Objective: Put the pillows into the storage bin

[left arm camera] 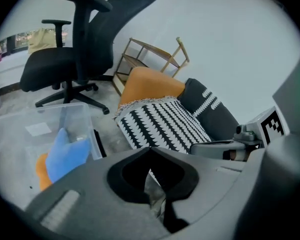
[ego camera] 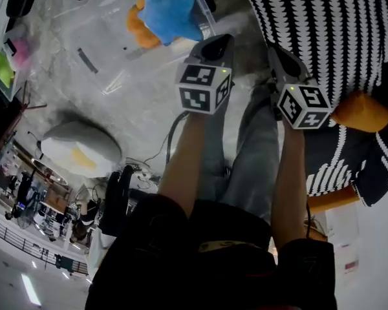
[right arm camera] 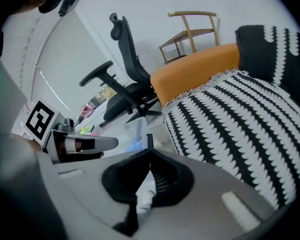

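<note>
Jaws of the left gripper [ego camera: 218, 44] and right gripper [ego camera: 279, 58] were pressed fully together, apparently gripping nothing. At one o'clock a striped pillow [ego camera: 310, 24] lay over an orange pillow [ego camera: 365, 112]; the clear storage bin [ego camera: 71, 37] at eleven o'clock held a blue pillow [ego camera: 171, 11]. Soft, light and bulky, the pillows would likely pinch best at a corner.

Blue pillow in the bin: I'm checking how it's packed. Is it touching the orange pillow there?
Touching. Head view shows the blue pillow overlapping the orange pillow inside the clear bin, with no gap.
</note>
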Action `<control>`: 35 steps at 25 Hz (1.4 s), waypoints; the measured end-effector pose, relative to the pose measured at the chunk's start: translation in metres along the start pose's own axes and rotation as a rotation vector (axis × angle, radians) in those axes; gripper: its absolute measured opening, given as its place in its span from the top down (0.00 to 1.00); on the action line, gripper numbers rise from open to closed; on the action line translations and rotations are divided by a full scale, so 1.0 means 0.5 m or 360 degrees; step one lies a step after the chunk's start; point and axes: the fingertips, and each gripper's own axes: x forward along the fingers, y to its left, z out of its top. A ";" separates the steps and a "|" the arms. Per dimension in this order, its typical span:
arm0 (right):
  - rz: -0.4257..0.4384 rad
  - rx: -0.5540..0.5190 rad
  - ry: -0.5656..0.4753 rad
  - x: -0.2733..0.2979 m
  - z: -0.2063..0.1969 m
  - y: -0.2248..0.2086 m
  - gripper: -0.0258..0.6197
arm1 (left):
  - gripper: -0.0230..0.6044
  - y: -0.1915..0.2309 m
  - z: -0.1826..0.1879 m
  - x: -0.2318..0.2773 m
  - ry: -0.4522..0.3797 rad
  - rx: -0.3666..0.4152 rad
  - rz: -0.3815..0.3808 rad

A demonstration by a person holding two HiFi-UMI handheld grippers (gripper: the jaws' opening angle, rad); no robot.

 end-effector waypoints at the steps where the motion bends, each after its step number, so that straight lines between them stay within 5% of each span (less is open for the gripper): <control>1: -0.0020 0.0024 -0.0021 -0.017 -0.005 -0.019 0.96 | 0.95 -0.023 -0.001 0.012 0.0012 0.0028 -0.0019; 19: -0.0494 0.0501 -0.0421 -0.322 -0.071 -0.299 0.96 | 0.95 -0.416 -0.043 0.170 0.0268 0.0498 -0.0437; 26: -0.0698 0.0631 -0.0595 -0.558 -0.178 -0.469 0.96 | 0.95 -0.686 -0.161 0.218 0.0338 0.0629 -0.0594; 35: -0.0977 0.0708 -0.0650 -0.757 -0.284 -0.642 0.96 | 0.94 -0.871 -0.242 0.260 0.0397 0.0681 -0.0656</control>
